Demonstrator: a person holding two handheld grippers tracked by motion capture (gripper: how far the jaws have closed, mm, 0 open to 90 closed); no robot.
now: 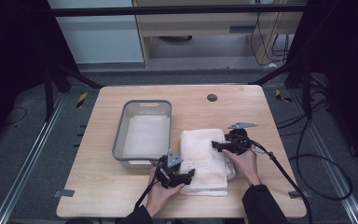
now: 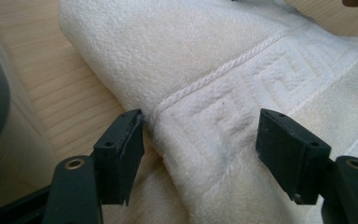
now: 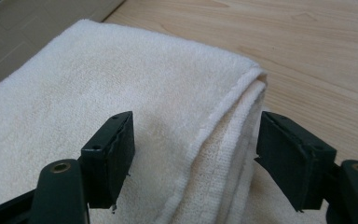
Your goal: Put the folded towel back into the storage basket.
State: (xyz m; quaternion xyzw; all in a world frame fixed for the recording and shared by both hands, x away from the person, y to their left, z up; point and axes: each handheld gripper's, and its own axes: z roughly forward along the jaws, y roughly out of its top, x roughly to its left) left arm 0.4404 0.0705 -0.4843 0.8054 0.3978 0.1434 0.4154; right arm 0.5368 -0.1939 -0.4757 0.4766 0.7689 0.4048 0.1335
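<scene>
On the table: light wood table (image 1: pixel 121 196), a folded white towel (image 1: pixel 200 154) lying flat near the person's edge, right of centre.
Towel: several layers thick; woven key-pattern band and a corded line across the near end, clear in the left gripper view (image 2: pixel 242 74).
Basin: grey plastic basin (image 1: pixel 119 140) just left of the towel, long side parallel to it; pale inside.
Left gripper: left gripper (image 1: pixel 189 173) at the towel's near-left corner, held in the left hand (image 1: pixel 161 193). Jaws stand wide apart, straddling the folded edge at the patterned band; left jaw sits against the towel's side, right jaw rests over the terry. Not closed on cloth.
Right gripper: right gripper (image 1: pixel 214 145) over the towel's right side, right hand (image 1: pixel 243 163) behind it. Jaws wide, one over the top layer, one past the stacked hem edges (image 3: pixel 242 121); nothing pinched.
Cables: black cable (image 1: pixel 284 175) trails off the right gripper toward the table's near-right edge.
</scene>
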